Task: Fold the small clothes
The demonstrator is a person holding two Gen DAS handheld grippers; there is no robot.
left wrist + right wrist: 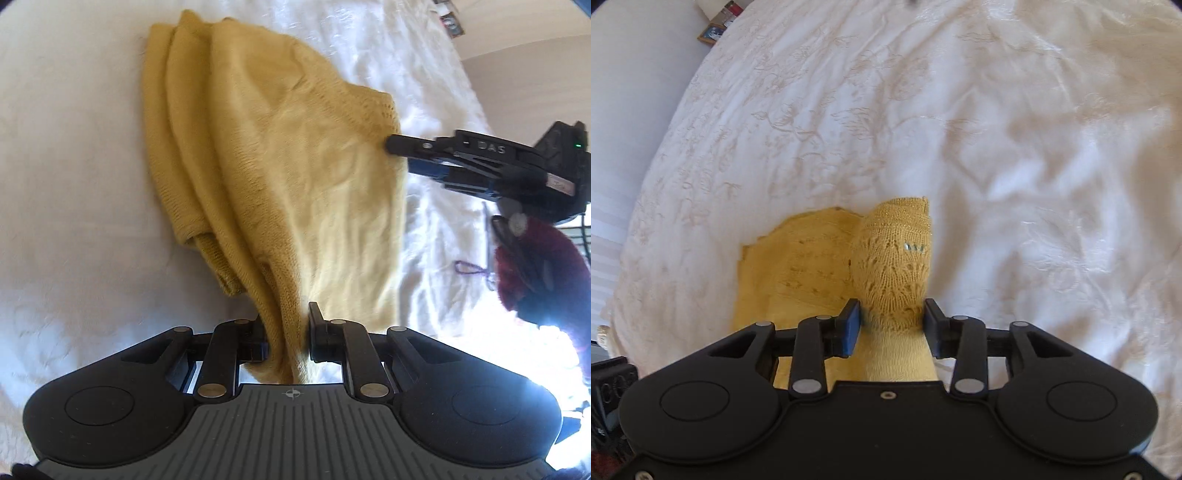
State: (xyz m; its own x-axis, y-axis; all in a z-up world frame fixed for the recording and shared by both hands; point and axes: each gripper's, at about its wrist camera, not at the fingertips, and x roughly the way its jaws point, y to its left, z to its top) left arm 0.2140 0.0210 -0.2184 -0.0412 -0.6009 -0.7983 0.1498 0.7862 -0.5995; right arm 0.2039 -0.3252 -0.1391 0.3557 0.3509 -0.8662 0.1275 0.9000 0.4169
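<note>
Both grippers, left gripper (286,332) and right gripper (892,325), pinch bunched edges of the yellow knit garment (280,155) lying on the white bed (74,147), so carrying them level and together should keep the fold square.

Left tool (288,332) clamped tight; right tool (892,325) pinching wider bunch (both angled down).

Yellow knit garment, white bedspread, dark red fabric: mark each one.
yellow knit garment (295,155), left wrist view, on its broad middle panel
white bedspread (1015,129), right wrist view, bare embroidered area
dark red fabric (535,273), left wrist view, on its fuzzy bulk
</note>
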